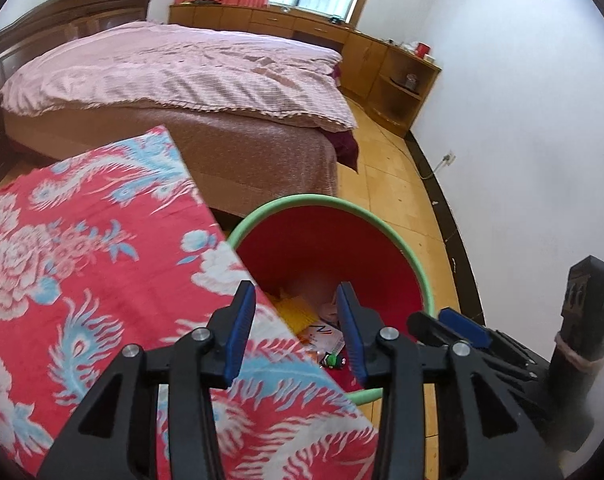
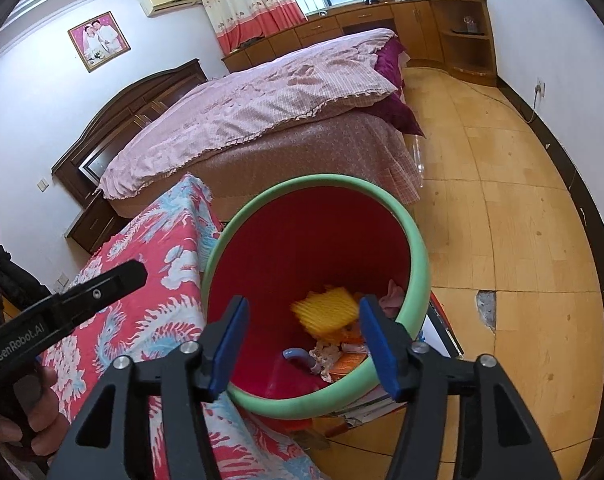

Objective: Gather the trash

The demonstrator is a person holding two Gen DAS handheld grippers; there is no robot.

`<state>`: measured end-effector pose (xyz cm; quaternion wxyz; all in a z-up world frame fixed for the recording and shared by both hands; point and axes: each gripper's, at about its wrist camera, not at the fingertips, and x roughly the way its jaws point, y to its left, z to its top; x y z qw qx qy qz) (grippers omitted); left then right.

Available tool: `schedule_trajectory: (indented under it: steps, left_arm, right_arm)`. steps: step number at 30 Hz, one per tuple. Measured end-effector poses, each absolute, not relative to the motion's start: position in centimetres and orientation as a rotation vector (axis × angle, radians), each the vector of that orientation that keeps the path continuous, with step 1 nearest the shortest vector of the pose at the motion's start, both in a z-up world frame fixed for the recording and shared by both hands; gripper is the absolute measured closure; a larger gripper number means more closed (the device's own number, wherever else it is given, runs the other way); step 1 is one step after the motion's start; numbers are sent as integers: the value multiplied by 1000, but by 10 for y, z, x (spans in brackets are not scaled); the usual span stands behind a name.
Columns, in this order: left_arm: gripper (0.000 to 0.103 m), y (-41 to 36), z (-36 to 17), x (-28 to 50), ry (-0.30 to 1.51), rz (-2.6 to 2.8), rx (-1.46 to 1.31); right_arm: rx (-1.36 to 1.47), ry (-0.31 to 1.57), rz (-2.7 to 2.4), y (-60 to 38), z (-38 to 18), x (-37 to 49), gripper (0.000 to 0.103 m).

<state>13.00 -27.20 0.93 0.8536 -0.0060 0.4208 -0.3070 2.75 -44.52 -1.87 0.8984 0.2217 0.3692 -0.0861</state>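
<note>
A red bin with a green rim (image 1: pixel 398 240) (image 2: pixel 418 248) stands on the floor beside the cloth-covered table. My left gripper (image 1: pixel 296 312) hangs open above the bin's near edge, nothing between its blue pads. My right gripper (image 2: pixel 304 316) is open over the bin mouth. A blurred yellow foam net (image 2: pixel 326 312) shows between its fingers, untouched by the pads; whether it is falling or lying in the bin I cannot tell. Crumpled paper and orange wrappers (image 2: pixel 342 354) lie on the bin's bottom, with a white printed paper (image 1: pixel 320 332) among them.
A table under a red floral cloth (image 1: pixel 82 260) (image 2: pixel 150 280) borders the bin on the left. A bed with a pink quilt (image 1: pixel 182 76) stands behind. Wooden cabinets (image 1: pixel 382 64) line the far wall. A tiled floor (image 2: pixel 502 220) stretches to the right, with a chipped patch (image 2: pixel 487 310).
</note>
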Motion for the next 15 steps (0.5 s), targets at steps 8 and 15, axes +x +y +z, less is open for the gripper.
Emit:
schedule_trajectory:
  steps: [8, 15]
  left_arm:
    - [60, -239, 11, 118, 897, -545, -12]
    - [60, -201, 20, 104, 886, -478, -33]
  right_arm:
    - [418, 751, -165, -423, -3, 21, 30]
    - [388, 728, -130, -399, 14, 11, 23]
